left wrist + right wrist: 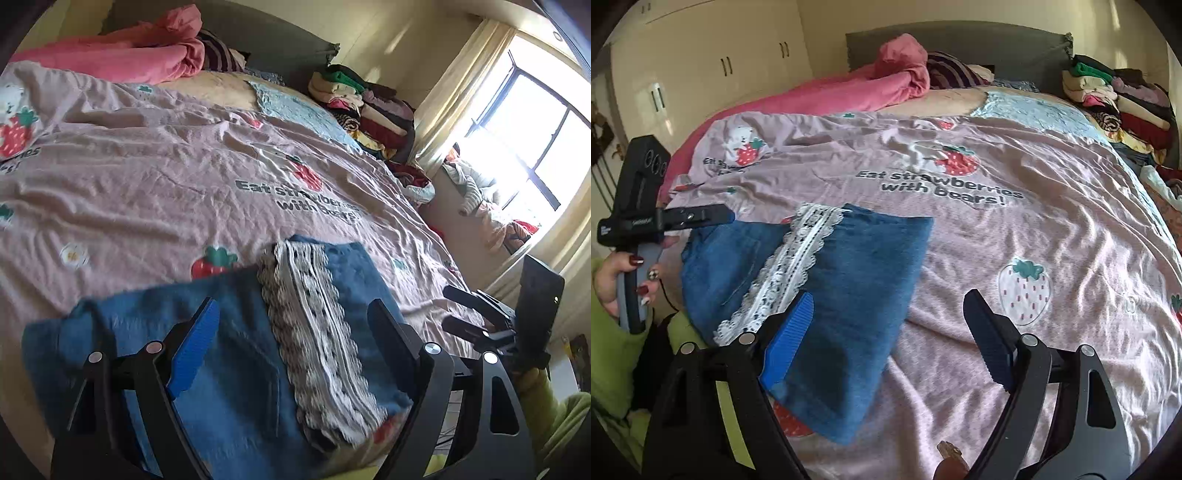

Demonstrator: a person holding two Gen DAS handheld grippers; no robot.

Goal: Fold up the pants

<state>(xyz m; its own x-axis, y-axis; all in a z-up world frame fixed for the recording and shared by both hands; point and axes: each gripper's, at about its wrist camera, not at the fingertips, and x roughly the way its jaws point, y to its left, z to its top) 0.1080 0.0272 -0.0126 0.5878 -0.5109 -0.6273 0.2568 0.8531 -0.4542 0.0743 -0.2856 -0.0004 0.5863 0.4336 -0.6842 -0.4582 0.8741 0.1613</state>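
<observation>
Blue denim pants [229,354] with a white lace strip [314,332] lie folded into a compact bundle near the front edge of the bed. In the right wrist view the pants [857,266] lie at lower left. My left gripper [291,332] is open and empty, hovering over the bundle. My right gripper [886,321] is open and empty, just above the bundle's right side. The right gripper also shows in the left wrist view [476,314], and the left one in the right wrist view [701,218].
A pink strawberry-print sheet [1015,236] covers the bed. A pink quilt [849,92] and pillows lie at the head. A pile of folded clothes [1119,99] sits at the far right corner. A window [532,147] and more clothes are beyond the bed.
</observation>
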